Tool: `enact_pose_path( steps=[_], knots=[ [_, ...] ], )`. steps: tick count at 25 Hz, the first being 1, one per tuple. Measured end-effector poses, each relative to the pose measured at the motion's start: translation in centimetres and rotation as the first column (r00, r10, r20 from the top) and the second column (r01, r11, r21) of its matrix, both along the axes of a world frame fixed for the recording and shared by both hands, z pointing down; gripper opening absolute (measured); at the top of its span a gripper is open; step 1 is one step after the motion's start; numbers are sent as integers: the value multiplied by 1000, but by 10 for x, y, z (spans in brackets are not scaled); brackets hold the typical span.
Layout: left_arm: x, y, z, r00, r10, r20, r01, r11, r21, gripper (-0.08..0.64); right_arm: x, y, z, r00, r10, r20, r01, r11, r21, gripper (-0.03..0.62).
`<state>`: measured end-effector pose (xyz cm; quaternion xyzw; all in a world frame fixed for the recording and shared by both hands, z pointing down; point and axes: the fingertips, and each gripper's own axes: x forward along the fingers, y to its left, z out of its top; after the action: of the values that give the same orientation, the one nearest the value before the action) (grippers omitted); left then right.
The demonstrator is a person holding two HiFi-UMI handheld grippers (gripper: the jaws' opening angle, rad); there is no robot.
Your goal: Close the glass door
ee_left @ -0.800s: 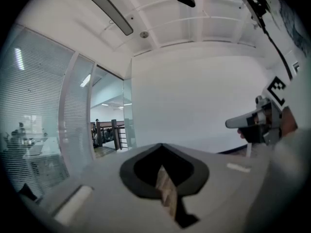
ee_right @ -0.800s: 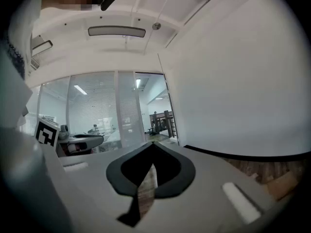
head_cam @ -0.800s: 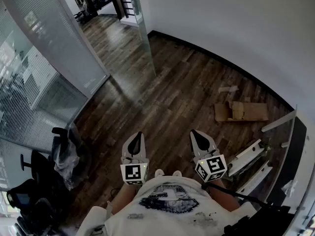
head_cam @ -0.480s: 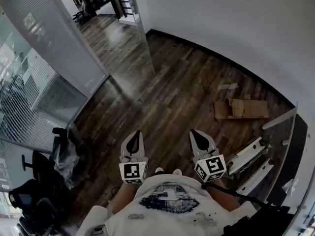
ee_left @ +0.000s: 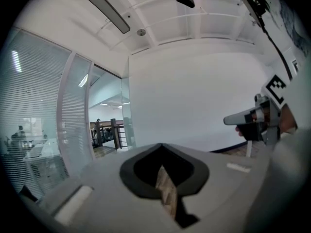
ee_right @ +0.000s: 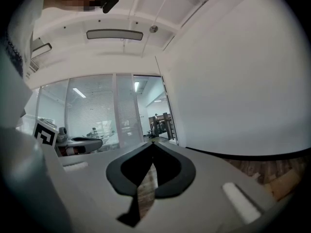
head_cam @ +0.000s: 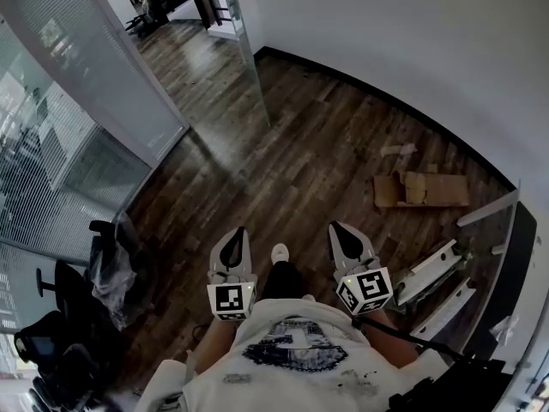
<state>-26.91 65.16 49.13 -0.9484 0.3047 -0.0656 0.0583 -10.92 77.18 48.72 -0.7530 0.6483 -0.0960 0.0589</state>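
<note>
The glass door (head_cam: pixel 247 54) stands open at the top of the head view, its leaf running out from the white wall over the dark wood floor. It also shows far ahead as a glass door (ee_left: pixel 125 115) in the left gripper view and as a thin-edged glass door (ee_right: pixel 167 115) in the right gripper view. My left gripper (head_cam: pixel 236 233) and right gripper (head_cam: pixel 336 227) are held side by side in front of the person's chest, well short of the door. Both point level toward it. The left gripper (ee_left: pixel 161 144) and right gripper (ee_right: pixel 153 142) are shut and hold nothing.
A glass partition with blinds (head_cam: pixel 103 67) lines the left side. Black office chairs (head_cam: pixel 107 269) stand at the lower left. Cardboard pieces (head_cam: pixel 420 191) lie on the floor at right, with white boards (head_cam: pixel 433 273) leaning near the wall. A white shoe (head_cam: pixel 280 253) shows between the grippers.
One of the person's feet has come forward between the grippers. The door has shifted slightly up and left in the head view. Both grippers keep the same pose.
</note>
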Motion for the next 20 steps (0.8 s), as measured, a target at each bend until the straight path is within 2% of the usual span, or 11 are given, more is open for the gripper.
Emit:
enact_pose_path(
  steps=[9, 15, 20],
  knots=[
    [43, -61, 9, 1000, 19, 0, -19, 1000, -19, 2, 38, -53, 6, 1000, 28, 1, -28, 999, -35, 5],
    [73, -129, 2, 999, 34, 14, -34, 999, -13, 2, 64, -116, 0, 999, 48, -15, -49, 998, -29, 5],
    [90, -185, 6, 999, 34, 33, -34, 999, -15, 2, 77, -175, 2, 999, 30, -18, -31, 999, -41, 5]
  ],
)
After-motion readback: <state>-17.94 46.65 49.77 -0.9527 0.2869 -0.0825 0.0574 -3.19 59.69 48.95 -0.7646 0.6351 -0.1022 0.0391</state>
